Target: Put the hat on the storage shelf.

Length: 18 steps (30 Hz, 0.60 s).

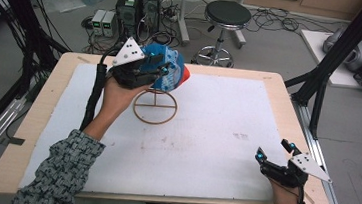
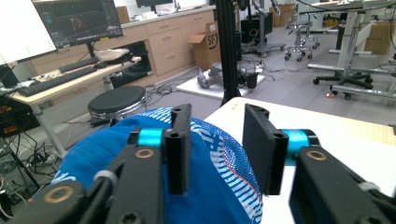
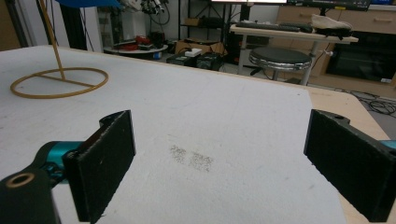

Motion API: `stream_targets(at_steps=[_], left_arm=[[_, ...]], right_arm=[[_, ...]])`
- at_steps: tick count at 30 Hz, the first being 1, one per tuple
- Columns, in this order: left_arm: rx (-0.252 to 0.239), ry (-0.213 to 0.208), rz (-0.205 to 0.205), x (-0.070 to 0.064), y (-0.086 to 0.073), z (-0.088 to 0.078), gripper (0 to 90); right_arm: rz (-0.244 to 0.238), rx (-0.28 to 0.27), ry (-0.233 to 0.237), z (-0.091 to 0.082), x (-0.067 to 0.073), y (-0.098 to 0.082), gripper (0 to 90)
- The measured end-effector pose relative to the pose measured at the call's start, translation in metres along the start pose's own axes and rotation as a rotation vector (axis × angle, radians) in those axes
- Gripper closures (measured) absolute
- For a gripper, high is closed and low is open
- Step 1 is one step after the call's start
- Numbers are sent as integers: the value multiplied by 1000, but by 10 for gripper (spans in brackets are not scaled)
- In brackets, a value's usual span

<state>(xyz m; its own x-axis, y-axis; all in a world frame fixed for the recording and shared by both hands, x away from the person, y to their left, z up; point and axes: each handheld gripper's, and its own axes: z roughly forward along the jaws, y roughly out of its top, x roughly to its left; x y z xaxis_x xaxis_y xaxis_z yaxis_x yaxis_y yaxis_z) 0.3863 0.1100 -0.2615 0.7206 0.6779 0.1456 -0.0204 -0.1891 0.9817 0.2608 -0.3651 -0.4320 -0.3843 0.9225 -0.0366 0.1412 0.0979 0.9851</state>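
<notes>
While the left hand-held gripper [image 1: 164,70] gapes at a blue cap [image 2: 224,163], the right [image 1: 275,150] spreads wide over the white mat [image 1: 217,125].

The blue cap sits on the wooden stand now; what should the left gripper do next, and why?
Probably back the left gripper straight away from the blue cap. Its jaws stand apart with no pad pressing the cloth, and the cap seems to rest on the wooden stand, so a sideways move could knock it off.

The left tool [image 1: 164,69] is raised near the tabletop's [image 1: 218,115] far edge, forearm stretched forward, jaws parted partway. The right tool [image 1: 275,150] rests low by the near right corner, jaws spread wide with nothing between them.
</notes>
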Motion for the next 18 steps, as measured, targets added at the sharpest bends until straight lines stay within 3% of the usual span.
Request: stream_targets(at_steps=[7, 18], left_arm=[[-34, 37, -11, 7, -3, -17, 519], [-70, 124, -37, 26, -12, -51, 479]], right_arm=[[1, 2, -1, 0, 1, 0, 80], [6, -3, -1, 3, 1, 1, 80]])
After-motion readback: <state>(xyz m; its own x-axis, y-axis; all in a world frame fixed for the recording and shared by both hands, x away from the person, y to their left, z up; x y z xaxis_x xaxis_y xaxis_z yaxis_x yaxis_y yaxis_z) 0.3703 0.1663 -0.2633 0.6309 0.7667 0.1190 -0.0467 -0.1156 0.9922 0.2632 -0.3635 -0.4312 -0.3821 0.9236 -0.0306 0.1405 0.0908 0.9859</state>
